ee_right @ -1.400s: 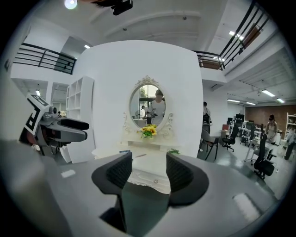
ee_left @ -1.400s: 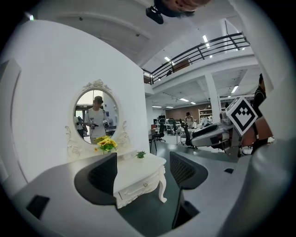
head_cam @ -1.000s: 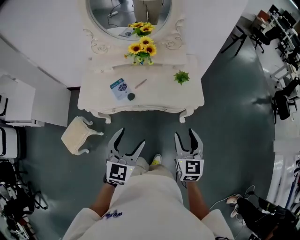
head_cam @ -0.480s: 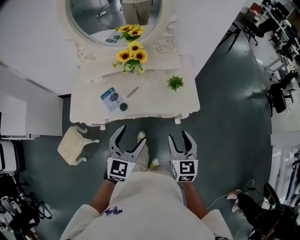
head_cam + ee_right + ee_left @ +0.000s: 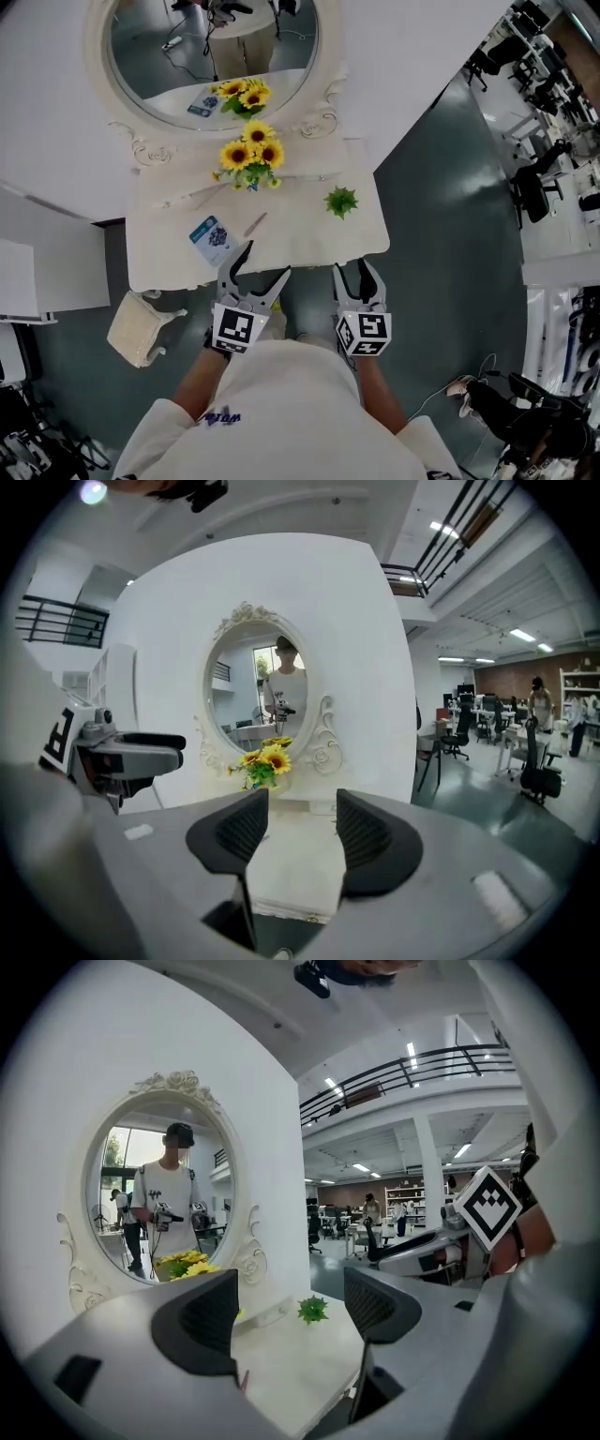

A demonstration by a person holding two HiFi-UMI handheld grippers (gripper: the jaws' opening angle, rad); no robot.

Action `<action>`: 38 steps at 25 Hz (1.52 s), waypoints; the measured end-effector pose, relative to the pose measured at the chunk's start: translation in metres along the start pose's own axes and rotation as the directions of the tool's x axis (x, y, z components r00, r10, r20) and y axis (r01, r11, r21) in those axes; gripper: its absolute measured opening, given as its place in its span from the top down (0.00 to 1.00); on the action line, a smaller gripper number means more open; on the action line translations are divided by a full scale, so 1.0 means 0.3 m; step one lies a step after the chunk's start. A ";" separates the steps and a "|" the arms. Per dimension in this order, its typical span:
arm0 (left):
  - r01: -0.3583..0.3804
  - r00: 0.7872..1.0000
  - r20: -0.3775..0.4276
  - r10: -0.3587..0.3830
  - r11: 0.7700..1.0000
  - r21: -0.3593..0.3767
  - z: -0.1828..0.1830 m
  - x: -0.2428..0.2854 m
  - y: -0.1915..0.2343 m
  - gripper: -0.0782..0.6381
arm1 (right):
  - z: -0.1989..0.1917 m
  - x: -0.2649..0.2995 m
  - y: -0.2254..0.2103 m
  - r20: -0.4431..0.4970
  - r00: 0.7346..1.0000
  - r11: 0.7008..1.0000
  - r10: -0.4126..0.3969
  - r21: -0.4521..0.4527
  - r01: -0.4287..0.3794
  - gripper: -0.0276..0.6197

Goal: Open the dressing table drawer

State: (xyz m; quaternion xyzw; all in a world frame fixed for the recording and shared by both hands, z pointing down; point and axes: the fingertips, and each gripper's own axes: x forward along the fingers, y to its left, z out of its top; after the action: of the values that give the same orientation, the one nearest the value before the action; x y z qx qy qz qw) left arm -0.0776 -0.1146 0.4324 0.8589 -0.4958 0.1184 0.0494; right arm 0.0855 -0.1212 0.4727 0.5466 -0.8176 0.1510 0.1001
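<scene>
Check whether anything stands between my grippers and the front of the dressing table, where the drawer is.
Nothing visible does. The left gripper and right gripper, both open and empty, face the front edge of the dressing table directly. The stool stands off to the left, clear of both. The drawer front cannot be made out.

The person wears a pale cream short-sleeved T-shirt (image 5: 300, 403) with a small dark blue print (image 5: 223, 417) on the left sleeve. The left hand-held gripper (image 5: 264, 261) and the right hand-held gripper (image 5: 354, 267) have light grey shells and two black curved jaws with ribbed inner pads. Each carries a white marker cube (image 5: 233, 330) printed with black square patterns.
</scene>
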 end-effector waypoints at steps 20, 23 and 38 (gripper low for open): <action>0.056 0.998 -0.036 -0.060 0.994 -0.091 -0.206 0.208 0.237 0.41 | -0.148 0.359 0.008 -0.146 0.984 0.992 -0.103 -0.093 0.090 0.60; 0.050 0.997 -0.046 -0.055 0.993 -0.109 -0.229 0.225 0.245 0.41 | -0.160 0.403 -0.002 -0.149 0.984 0.991 -0.098 -0.104 0.083 0.60; 0.031 0.996 -0.084 -0.043 0.990 -0.140 -0.381 0.363 0.311 0.54 | -0.216 0.666 -0.070 -0.142 0.987 0.994 -0.073 -0.096 0.059 0.60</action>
State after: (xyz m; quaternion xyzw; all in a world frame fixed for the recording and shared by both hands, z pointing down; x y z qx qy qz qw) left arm -0.1234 -0.2298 0.5675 0.8565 -0.4842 0.1200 0.1324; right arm 0.0282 -0.2781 0.6019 0.5557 -0.7956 0.1495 0.1895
